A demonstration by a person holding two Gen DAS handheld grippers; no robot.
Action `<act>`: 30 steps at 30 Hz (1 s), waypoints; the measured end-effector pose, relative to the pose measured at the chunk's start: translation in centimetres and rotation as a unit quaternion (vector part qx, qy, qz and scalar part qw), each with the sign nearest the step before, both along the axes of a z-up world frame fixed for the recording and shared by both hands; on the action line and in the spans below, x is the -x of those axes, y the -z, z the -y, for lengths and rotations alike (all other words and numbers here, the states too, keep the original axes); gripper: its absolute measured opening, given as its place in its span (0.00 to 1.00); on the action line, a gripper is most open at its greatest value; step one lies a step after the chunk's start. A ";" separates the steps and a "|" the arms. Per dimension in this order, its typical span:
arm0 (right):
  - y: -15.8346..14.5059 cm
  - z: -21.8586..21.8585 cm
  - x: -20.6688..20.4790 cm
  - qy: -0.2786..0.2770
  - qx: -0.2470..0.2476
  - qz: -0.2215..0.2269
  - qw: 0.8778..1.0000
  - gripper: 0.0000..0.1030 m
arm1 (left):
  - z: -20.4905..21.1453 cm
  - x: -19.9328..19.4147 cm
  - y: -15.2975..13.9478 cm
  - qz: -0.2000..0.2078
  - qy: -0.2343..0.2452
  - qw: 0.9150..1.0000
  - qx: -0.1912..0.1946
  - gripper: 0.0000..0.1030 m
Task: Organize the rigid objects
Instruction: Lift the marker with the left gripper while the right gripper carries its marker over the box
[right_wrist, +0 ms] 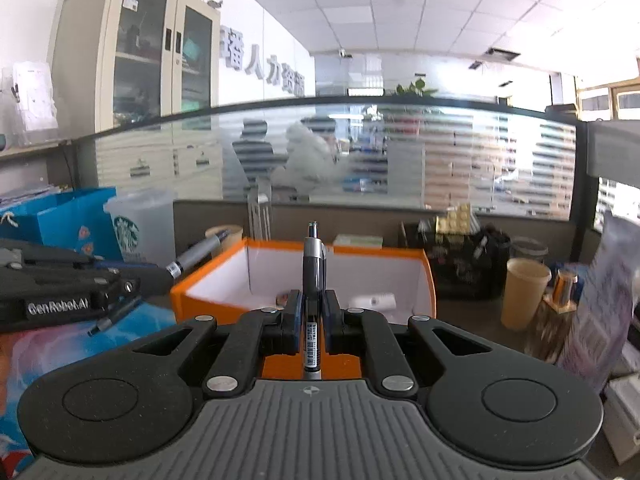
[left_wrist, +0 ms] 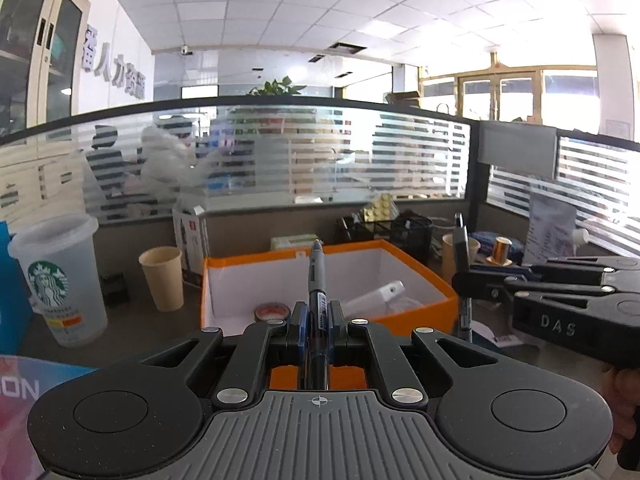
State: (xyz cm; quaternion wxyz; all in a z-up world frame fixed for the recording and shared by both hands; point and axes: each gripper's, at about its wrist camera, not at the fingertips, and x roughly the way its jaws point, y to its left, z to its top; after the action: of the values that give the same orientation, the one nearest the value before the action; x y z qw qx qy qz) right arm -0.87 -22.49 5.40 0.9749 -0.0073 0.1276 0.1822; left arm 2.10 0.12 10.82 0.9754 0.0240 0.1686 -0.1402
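- Left gripper (left_wrist: 317,322) is clamped tight on a dark marker (left_wrist: 316,280), which sticks out forward past the jaws with its tip raised.
- Right gripper (right_wrist: 311,312) is pinched just as tight on a grey pen (right_wrist: 313,264), also pointing ahead.
- Both are held in the air in front of the orange box (left_wrist: 436,276), neither yet over its opening.
- Inside the box lie a roll of tape (left_wrist: 272,312) and a white tube (left_wrist: 374,298).
- My call: carry each one over the rim, tip it low, and open only when it is well inside.
- Watch the two grippers; they sit near each other, so drop one at a time.
- A paper cup (left_wrist: 162,278) and a plastic cup (left_wrist: 58,280) stand to the left, so swing wide of them.
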 end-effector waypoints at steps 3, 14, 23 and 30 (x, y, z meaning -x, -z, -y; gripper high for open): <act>-0.9 -0.3 -0.9 -0.003 0.000 0.012 1.000 0.09 | -0.1 -1.0 -0.6 0.004 -0.003 1.000 0.004 0.07; -2.8 -1.0 -5.6 -0.005 -0.013 0.030 0.999 0.09 | -0.4 -5.5 -1.7 0.009 -0.012 1.000 0.019 0.07; -3.0 -1.8 -9.2 -0.010 -0.019 0.029 0.999 0.09 | -0.5 -8.8 -1.6 0.003 -0.016 1.000 0.017 0.07; -2.5 -2.1 -11.2 -0.009 -0.021 0.023 0.999 0.09 | -0.3 -10.9 -0.9 -0.007 -0.017 1.000 0.014 0.07</act>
State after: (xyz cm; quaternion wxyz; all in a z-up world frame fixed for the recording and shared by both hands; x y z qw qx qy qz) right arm 10.33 -20.36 7.89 0.9758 0.0078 0.1013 0.1936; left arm 13.04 0.43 11.73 0.9767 0.0064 0.1733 -0.1262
